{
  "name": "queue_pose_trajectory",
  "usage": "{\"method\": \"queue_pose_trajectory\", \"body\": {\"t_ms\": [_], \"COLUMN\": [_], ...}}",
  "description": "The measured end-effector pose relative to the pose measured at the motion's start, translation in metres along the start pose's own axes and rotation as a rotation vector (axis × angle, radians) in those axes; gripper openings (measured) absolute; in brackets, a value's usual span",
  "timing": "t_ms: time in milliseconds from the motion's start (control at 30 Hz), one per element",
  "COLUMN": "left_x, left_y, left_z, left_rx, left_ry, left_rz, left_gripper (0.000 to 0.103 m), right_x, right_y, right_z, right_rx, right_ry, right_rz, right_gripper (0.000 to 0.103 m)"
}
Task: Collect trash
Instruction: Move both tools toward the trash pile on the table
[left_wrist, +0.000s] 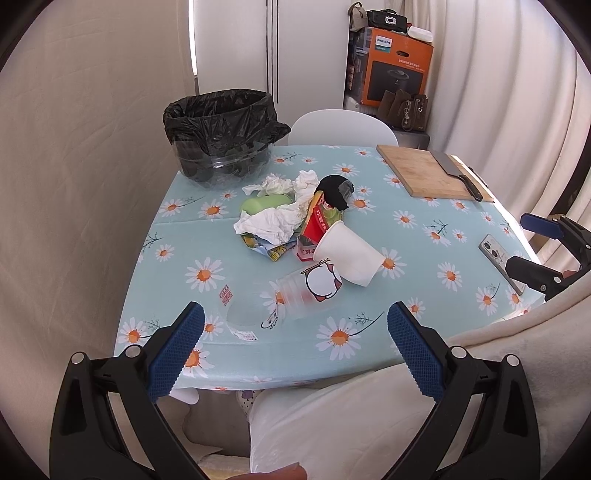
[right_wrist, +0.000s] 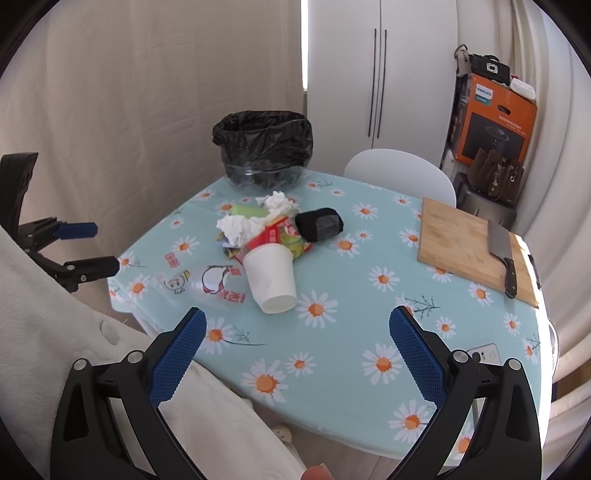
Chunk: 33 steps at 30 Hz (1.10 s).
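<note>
A pile of trash lies mid-table: crumpled white tissues (left_wrist: 284, 218) (right_wrist: 255, 218), a green item (left_wrist: 264, 203), a red snack wrapper (left_wrist: 316, 221) (right_wrist: 269, 234), a black roll (left_wrist: 334, 190) (right_wrist: 319, 223), a tipped white paper cup (left_wrist: 349, 254) (right_wrist: 271, 278) and clear plastic cups (left_wrist: 291, 295) (right_wrist: 207, 284) lying on their sides. A bin with a black bag (left_wrist: 221, 136) (right_wrist: 264, 147) stands at the table's far left corner. My left gripper (left_wrist: 295, 347) is open and empty above the near edge, just before the clear cups. My right gripper (right_wrist: 297, 350) is open and empty over the table's near side.
A wooden cutting board (left_wrist: 424, 173) (right_wrist: 465, 240) with a cleaver (left_wrist: 458, 175) (right_wrist: 502, 254) lies at the far right. A phone (left_wrist: 498, 258) (right_wrist: 484, 354) lies near the right edge. A white chair (left_wrist: 343, 127) (right_wrist: 399, 173) stands behind the daisy-print table (left_wrist: 406, 321) (right_wrist: 332, 369).
</note>
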<state>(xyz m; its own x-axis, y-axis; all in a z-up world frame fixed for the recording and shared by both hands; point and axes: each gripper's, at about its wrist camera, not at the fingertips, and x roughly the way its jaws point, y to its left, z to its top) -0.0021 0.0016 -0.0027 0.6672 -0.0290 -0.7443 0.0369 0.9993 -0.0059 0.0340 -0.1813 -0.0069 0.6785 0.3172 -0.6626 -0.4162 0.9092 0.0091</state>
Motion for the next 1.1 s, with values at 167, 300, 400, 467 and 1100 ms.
{"method": "queue_pose_trajectory", "body": {"t_ms": [167,300,400,467,1100], "left_x": [0.0012,0.0026,0.0026,0.0031,0.0041], "left_y": [0.0004,-0.0002,-0.0009,-0.0010,-0.0024], "left_z": [-0.0003,-0.0005,-0.0011,-0.0012,-0.0063], "left_rx": [0.005,0.006,0.007,0.007,0.004], "left_ry": [0.002,0.003,0.002,0.002,0.018], "left_rz": [-0.003,-0.005,-0.006,-0.008,-0.033], "left_gripper": [0.097,0.097,0.097,0.097,0.097], "right_x": [0.0014,0.0023,0.0030,0.0039,0.0099], "right_y": [0.0002,0.0006,0.0007,0.0022,0.0062], "right_z": [0.0008,0.0006,0.0006,0.0008,-0.0013], "right_rx": [-0.005,-0.006,-0.005,-0.008,-0.022], "right_ry": [0.003,0.003,0.006,0.009,0.034], "right_rz": [0.010,0.012,0.018,0.024,0.059], "right_gripper": [0.095,0.095,0.095,0.095,0.095]}}
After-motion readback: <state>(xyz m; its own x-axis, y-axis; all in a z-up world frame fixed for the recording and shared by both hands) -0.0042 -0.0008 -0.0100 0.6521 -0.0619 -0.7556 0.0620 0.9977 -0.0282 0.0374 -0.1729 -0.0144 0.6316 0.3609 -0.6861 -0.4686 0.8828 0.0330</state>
